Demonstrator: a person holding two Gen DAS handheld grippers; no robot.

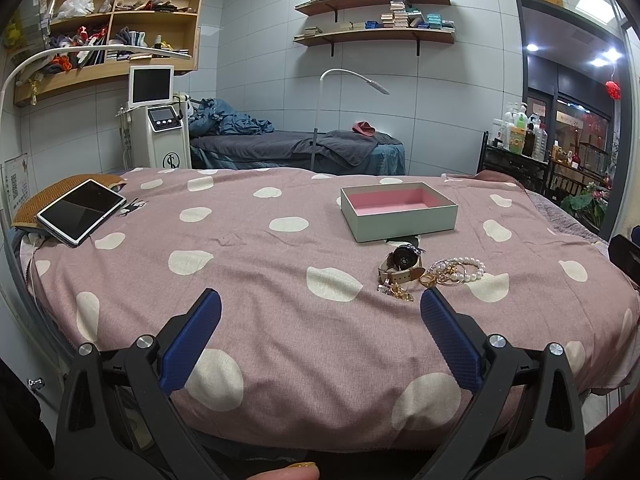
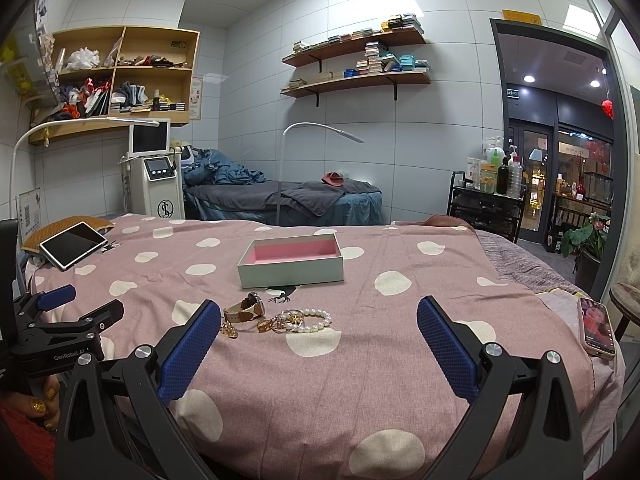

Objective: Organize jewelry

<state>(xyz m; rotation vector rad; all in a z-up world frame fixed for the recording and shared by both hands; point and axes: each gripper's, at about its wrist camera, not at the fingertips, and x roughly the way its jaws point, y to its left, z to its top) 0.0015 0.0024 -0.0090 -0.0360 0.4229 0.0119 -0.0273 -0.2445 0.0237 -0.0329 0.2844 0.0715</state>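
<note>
An open pale-green box (image 1: 400, 216) (image 2: 291, 266) with a pink lining sits on the pink spotted bedspread (image 1: 280, 280) (image 2: 400, 360). In front of it lie a watch with a beige strap (image 1: 402, 265) (image 2: 248, 309), a pearl bracelet (image 1: 469, 269) (image 2: 314, 320) and small gold pieces (image 1: 436, 276) (image 2: 282, 322). My left gripper (image 1: 320, 304) hovers open, the jewelry just beyond its right fingertip. My right gripper (image 2: 318, 312) is open too, the jewelry between and just past its fingertips. The left gripper (image 2: 80, 308) shows at the left of the right wrist view.
A tablet (image 1: 82, 211) (image 2: 73, 245) rests on a woven cushion at the bed's far left. A phone (image 2: 597, 327) lies at the bed's right edge. Behind stand a second bed (image 1: 296, 148), a floor lamp (image 1: 354, 80), a white machine (image 1: 158, 120) and a bottle cart (image 1: 516, 148).
</note>
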